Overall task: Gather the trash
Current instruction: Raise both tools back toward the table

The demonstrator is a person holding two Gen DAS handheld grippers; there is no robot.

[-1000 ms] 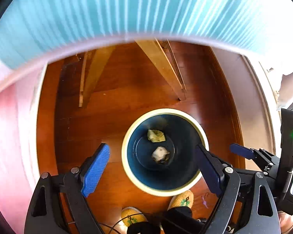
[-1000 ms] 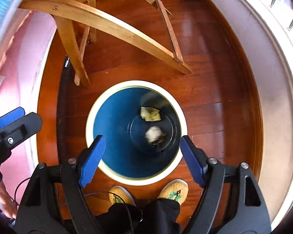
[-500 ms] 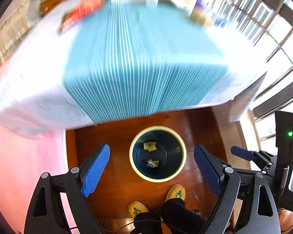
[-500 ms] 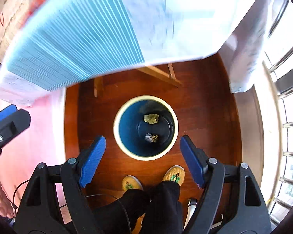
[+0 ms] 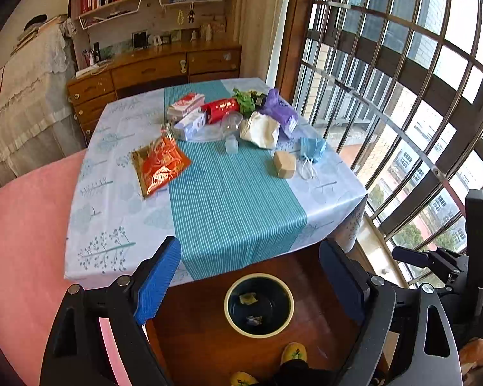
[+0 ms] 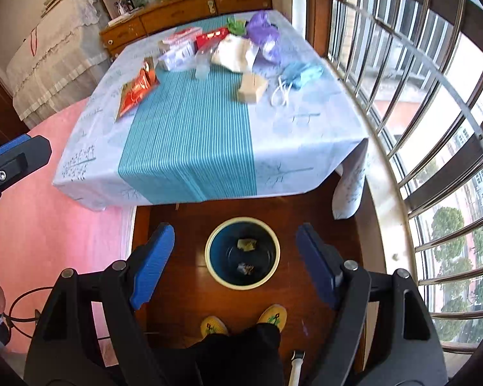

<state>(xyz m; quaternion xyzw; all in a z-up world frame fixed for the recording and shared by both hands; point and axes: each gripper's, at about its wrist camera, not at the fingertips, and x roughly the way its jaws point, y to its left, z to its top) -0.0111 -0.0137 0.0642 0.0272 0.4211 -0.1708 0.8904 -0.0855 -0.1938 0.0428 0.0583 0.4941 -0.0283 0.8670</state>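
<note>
A blue trash bin (image 5: pixel 232 292) with a cream rim stands on the wooden floor in front of the table; it also shows in the right wrist view (image 6: pixel 214 267). Two crumpled scraps (image 5: pixel 248 298) lie inside it. My left gripper (image 5: pixel 251 276) is open and empty, high above the bin. My right gripper (image 6: pixel 235 263) is open and empty, also above the bin. On the table (image 5: pixel 235 199) lie an orange snack bag (image 5: pixel 159 165), a tan box (image 5: pixel 284 164), a blue face mask (image 5: pixel 312 149), a white crumpled bag (image 5: pixel 260 130), a red pack (image 5: pixel 220 109) and a purple bag (image 5: pixel 280 109).
A barred window (image 5: pixel 402 96) runs along the right. A wooden dresser (image 5: pixel 151 70) and bookshelves stand behind the table. A pink surface (image 5: pixel 19 241) lies at the left. The person's yellow slippers (image 6: pixel 273 315) stand just before the bin.
Both grippers have risen from close over the bin to well above table height and tilted up, so the table top and its trash have come into view. Both stay open and empty.
</note>
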